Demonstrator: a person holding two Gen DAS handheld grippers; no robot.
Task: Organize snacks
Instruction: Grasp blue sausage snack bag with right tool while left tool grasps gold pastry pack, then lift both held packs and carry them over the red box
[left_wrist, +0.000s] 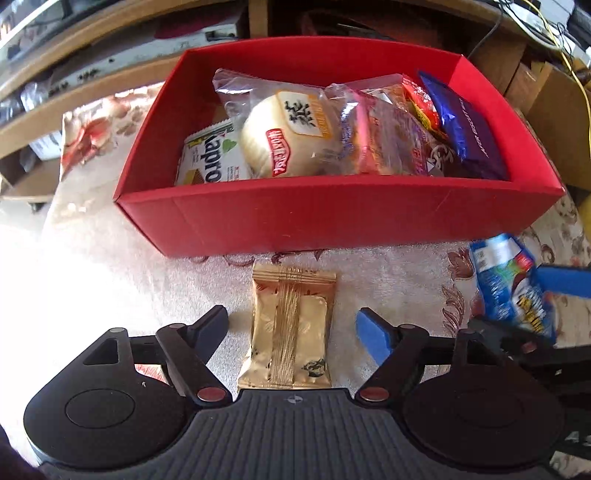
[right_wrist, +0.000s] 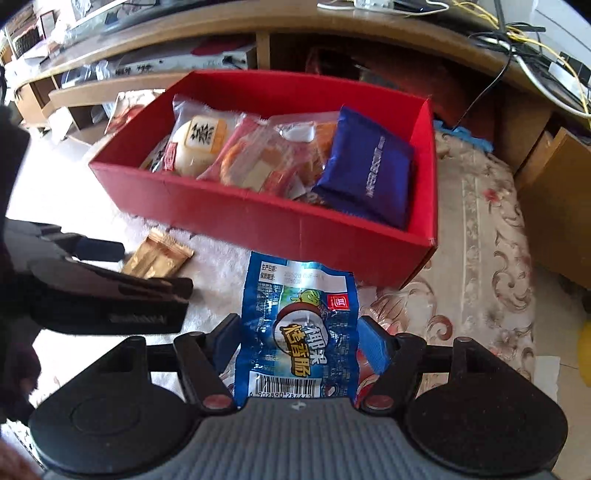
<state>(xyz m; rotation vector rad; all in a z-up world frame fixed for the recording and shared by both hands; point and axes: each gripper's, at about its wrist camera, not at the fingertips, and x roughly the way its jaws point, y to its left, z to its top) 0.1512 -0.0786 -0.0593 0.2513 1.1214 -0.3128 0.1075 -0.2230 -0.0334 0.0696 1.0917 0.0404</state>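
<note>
Left wrist view: left gripper (left_wrist: 291, 328) angled steeply down over a pale patterned cloth (left_wrist: 110, 280), jaws parted wide either side of a gold snack packet (left_wrist: 291, 328), neither pad touching it. Gold packet flat on the cloth, lengthwise between the fingers, just in front of a red box (left_wrist: 332, 214). Inside the box: a green-and-white wafer pack (left_wrist: 210, 155) at the left, a round bun in clear wrap (left_wrist: 291, 136) beside it, clear-wrapped pastries (left_wrist: 384, 136) in the middle, a dark blue biscuit pack (left_wrist: 469, 129) leaning at the right end. Far right, blurred, a blue sausage packet (left_wrist: 513, 288) between blue pads of the right gripper (left_wrist: 517, 306).

Right wrist view: right gripper (right_wrist: 297, 332) pointed down, jaws partly closed on the blue sausage packet (right_wrist: 299, 328), both blue pads against its crinkled sides, packet standing up between them above the cloth (right_wrist: 480, 258), short of the red box (right_wrist: 295, 229). Blue biscuit pack (right_wrist: 369, 170) propped against the box's right wall, bun (right_wrist: 195, 147) at the left end. At left, fingers of the left gripper (right_wrist: 140, 266) over the gold packet (right_wrist: 159, 258), half hidden. Wooden shelving (right_wrist: 258, 40) and cables (right_wrist: 517, 40) behind the box.
</note>
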